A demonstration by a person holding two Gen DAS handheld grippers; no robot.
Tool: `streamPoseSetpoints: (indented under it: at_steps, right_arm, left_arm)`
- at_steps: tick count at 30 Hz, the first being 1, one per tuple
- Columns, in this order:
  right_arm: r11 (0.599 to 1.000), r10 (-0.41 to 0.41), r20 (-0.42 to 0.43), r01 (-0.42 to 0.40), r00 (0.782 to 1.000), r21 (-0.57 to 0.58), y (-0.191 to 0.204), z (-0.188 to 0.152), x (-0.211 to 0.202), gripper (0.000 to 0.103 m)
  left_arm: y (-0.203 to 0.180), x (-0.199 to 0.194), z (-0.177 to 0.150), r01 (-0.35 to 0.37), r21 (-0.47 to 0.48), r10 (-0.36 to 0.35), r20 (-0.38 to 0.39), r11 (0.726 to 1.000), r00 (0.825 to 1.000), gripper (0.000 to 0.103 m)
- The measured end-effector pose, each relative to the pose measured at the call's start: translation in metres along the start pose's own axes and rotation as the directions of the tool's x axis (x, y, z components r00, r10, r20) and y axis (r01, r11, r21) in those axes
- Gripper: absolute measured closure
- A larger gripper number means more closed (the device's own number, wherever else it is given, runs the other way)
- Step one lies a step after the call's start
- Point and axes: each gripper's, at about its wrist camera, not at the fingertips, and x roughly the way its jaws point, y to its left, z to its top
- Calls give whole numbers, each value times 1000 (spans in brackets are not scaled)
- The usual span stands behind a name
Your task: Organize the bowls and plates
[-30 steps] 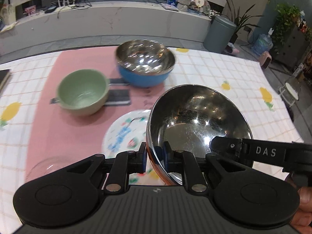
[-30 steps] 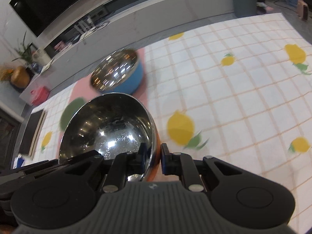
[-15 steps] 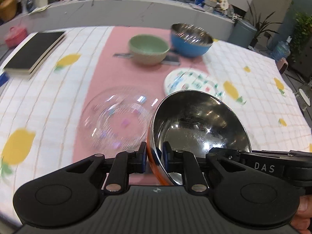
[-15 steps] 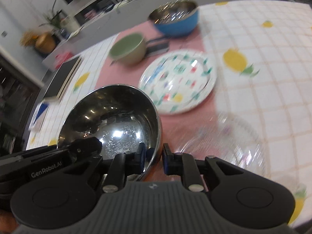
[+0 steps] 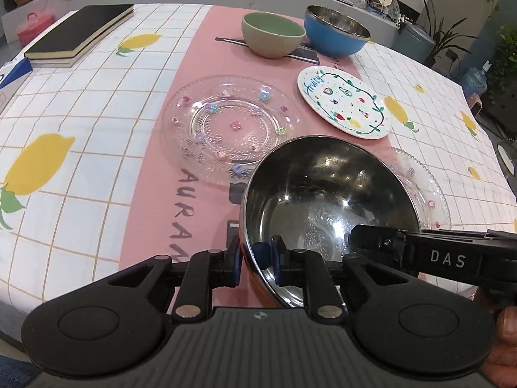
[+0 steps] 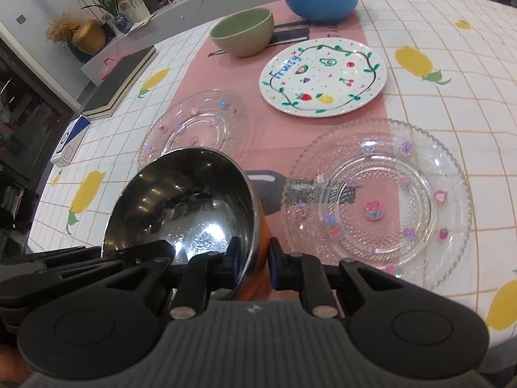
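Observation:
Both grippers hold one orange-sided steel bowl (image 5: 326,200) by its rim, above the near table edge. My left gripper (image 5: 255,260) is shut on its left rim. My right gripper (image 6: 253,260) is shut on its right rim; the bowl (image 6: 181,207) shows there too. A clear glass plate (image 5: 226,129) lies ahead, and another (image 6: 381,207) lies to the right. A white fruit-print plate (image 5: 345,102) lies beyond. A green bowl (image 5: 273,37) and a blue steel bowl (image 5: 336,35) stand at the far end.
A pink runner (image 5: 200,74) crosses the lemon-print tablecloth (image 5: 80,103). A black book (image 5: 77,35) lies at the far left. Dark chopstick rests lie under the green bowl. A counter, a bin (image 5: 413,42) and plants stand beyond the table.
Both grippers have pulled back toward the near table edge with the steel bowl. The glass plates and the fruit plate have come into full view ahead.

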Motion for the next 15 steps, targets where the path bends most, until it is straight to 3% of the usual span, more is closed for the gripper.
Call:
streamPoseSetpoints:
  at_steps: [15]
  right_arm:
    - [992, -109, 24, 107, 994, 68, -33, 18, -5, 87]
  left_arm:
    - [-44, 20, 17, 8, 70, -8, -1, 998, 1000, 81]
